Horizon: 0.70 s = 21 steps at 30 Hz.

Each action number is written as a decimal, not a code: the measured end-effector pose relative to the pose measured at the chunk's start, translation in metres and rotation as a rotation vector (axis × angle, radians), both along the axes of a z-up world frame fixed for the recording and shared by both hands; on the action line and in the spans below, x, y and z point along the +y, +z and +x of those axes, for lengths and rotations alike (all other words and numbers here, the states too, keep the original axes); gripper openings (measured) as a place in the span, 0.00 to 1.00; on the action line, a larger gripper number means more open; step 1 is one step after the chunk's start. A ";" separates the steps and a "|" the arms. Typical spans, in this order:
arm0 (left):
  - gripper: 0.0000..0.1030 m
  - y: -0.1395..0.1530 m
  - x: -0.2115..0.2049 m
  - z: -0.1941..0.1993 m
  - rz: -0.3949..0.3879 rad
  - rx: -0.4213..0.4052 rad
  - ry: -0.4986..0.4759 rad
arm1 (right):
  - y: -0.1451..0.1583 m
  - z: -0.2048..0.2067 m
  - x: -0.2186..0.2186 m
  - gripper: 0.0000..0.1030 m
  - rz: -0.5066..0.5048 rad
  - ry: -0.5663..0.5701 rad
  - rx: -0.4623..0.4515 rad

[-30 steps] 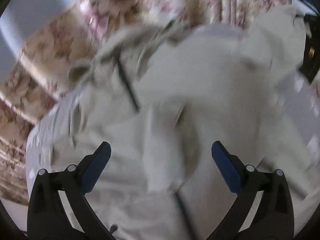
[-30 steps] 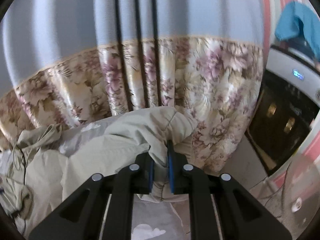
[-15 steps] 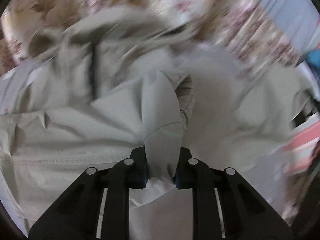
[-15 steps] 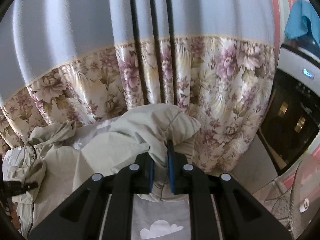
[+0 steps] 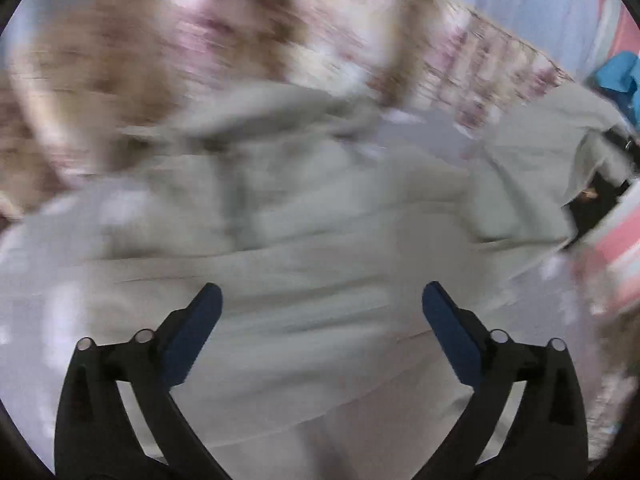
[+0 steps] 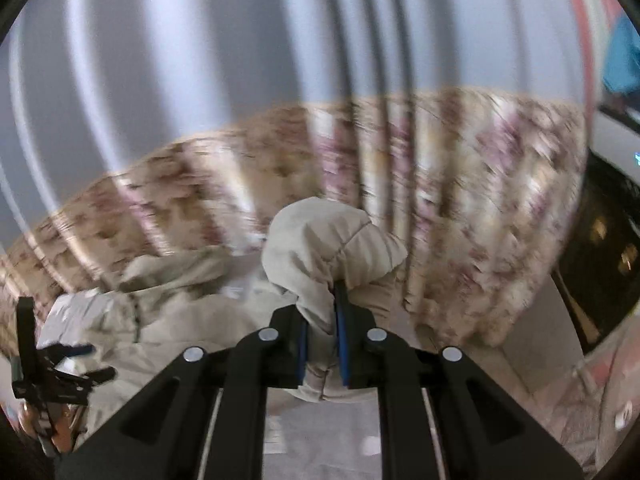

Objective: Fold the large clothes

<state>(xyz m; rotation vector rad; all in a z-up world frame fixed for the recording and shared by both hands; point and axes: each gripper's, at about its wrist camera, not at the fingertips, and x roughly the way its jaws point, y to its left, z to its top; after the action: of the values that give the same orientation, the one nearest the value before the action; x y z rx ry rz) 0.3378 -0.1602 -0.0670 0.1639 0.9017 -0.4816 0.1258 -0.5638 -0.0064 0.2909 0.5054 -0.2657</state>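
A large beige garment (image 5: 304,240) lies spread and rumpled over a pale sheet; the left wrist view is blurred by motion. My left gripper (image 5: 320,320) is open and empty just above the cloth. My right gripper (image 6: 321,328) is shut on a bunched cuff of the same beige garment (image 6: 332,248) and holds it raised. The rest of the garment (image 6: 168,320) trails to the left below it. The left gripper (image 6: 56,368) shows small at the left edge of the right wrist view.
A flowered curtain (image 6: 460,216) with a grey-blue upper part hangs behind the bed. A dark appliance front (image 6: 608,240) stands at the right. A blue cloth (image 5: 618,76) lies at the far right. The pale sheet (image 6: 320,432) shows under the right gripper.
My left gripper, shut on a fold of the garment half a second ago, has let go and now stands open. The right gripper keeps its hold on the cuff and has shifted a little.
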 end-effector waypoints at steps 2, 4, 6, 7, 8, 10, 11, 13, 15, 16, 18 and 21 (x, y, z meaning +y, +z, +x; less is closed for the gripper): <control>0.97 -0.010 0.048 0.003 0.087 -0.060 0.118 | 0.010 0.010 0.027 0.12 0.001 0.079 -0.018; 0.96 -0.034 0.096 0.010 0.122 -0.003 0.209 | 0.012 0.022 0.048 0.12 0.021 0.144 -0.018; 0.89 -0.065 0.129 0.021 0.204 0.041 0.296 | 0.013 0.039 0.073 0.12 0.051 0.215 -0.015; 0.88 -0.078 0.139 0.025 0.237 0.054 0.320 | 0.013 0.047 0.082 0.12 0.065 0.241 -0.016; 0.88 -0.087 0.150 0.027 0.215 0.073 0.338 | 0.013 0.053 0.092 0.12 0.072 0.264 -0.018; 0.89 -0.087 0.171 0.024 0.153 0.069 0.358 | 0.015 0.063 0.114 0.12 0.067 0.300 -0.015; 0.89 -0.084 0.174 0.023 0.187 0.035 0.377 | 0.015 0.065 0.119 0.12 0.071 0.309 -0.015; 0.83 -0.083 0.173 0.022 0.295 -0.046 0.432 | 0.020 0.072 0.134 0.12 0.093 0.339 -0.020; 0.62 -0.091 0.185 0.023 0.366 -0.061 0.483 | 0.026 0.079 0.151 0.12 0.096 0.368 -0.026; 0.62 -0.092 0.197 0.022 0.324 -0.053 0.485 | 0.028 0.082 0.160 0.12 0.091 0.383 -0.025; 0.58 -0.089 0.217 0.021 0.289 -0.014 0.519 | 0.030 0.095 0.184 0.12 0.081 0.433 -0.009; 0.68 -0.073 0.242 0.010 0.212 0.005 0.538 | 0.020 0.123 0.231 0.13 0.060 0.518 0.045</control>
<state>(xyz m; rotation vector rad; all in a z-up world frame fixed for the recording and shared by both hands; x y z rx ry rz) 0.3481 0.0820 -0.1403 0.1060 0.9567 0.1138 0.2485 -0.3331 0.0133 0.2036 0.6152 0.2472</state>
